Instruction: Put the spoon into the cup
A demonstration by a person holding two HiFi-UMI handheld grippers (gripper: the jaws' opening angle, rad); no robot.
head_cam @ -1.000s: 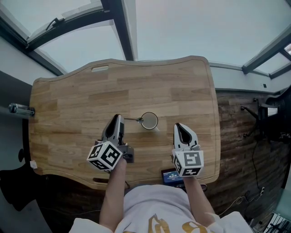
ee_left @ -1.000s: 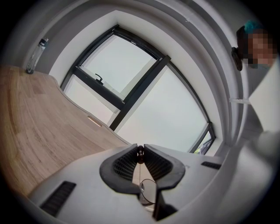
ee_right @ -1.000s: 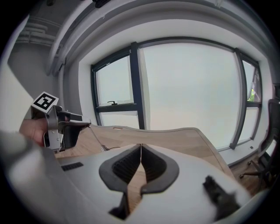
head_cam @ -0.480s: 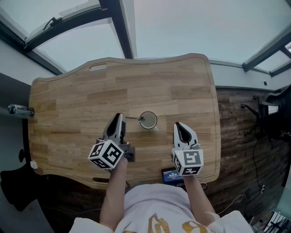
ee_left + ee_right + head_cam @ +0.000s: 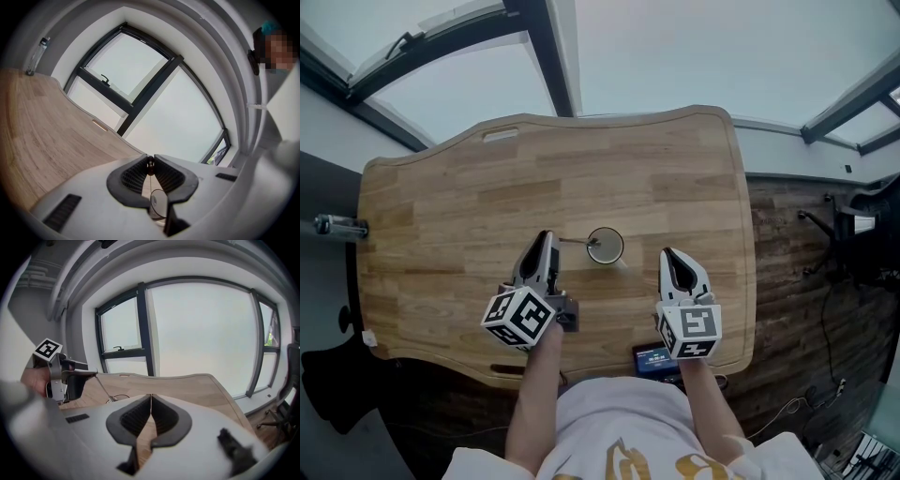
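Forearms reach in from 6 o'clock over the wooden table [image 5: 441, 216], one gripper in each fist. Left gripper [image 5: 546, 242] points to 12, its ribbed black pads [image 5: 135, 177] pinched on the thin metal handle of the spoon [image 5: 574, 244]. The spoon runs toward 3 o'clock, its far end inside the rim of the cup [image 5: 606, 246], a round clear glass at mid-table. Right gripper [image 5: 673, 257] sits at the cup's 4 o'clock, apart from it, pointing to 12, jaws pressed together on nothing. The table shows plank grain and a wavy edge.

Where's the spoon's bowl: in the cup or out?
In. Held by the shut left gripper, the spoon slants down inside the cup.
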